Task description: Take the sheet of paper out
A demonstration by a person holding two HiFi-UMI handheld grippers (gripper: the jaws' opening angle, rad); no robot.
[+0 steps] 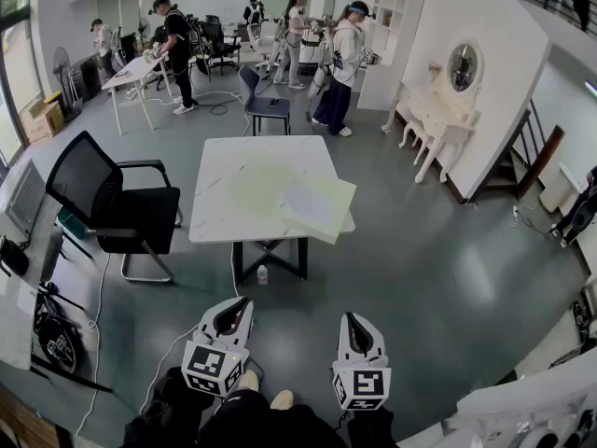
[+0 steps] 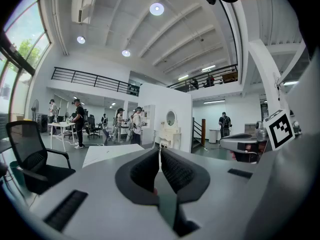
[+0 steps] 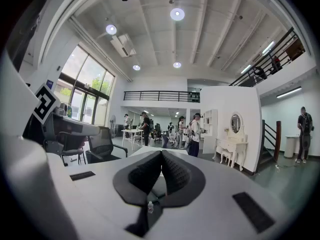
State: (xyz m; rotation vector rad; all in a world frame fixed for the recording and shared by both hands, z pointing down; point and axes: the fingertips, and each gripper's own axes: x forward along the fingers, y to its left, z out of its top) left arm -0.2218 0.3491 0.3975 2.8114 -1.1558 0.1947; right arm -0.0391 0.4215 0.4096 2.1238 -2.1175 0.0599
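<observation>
A white marble-look table (image 1: 244,180) stands a few steps ahead of me in the head view. A pale sheet of paper (image 1: 319,205) lies on its near right corner, slightly over the edge, on what looks like a faintly greenish flat cover. Both grippers hang low and well short of the table. The jaws of the left gripper (image 1: 242,306) are shut together with nothing between them, as the left gripper view (image 2: 160,151) also shows. My right gripper (image 1: 354,319) is shut and empty too (image 3: 161,155). The tabletop (image 2: 107,151) shows past the left jaws.
A black office chair (image 1: 112,199) stands left of the table, and a small bottle (image 1: 262,273) sits on the floor under it. A grey chair (image 1: 263,101) stands beyond. A white dresser with a round mirror (image 1: 434,119) lines the right wall. Several people (image 1: 345,63) work at the back.
</observation>
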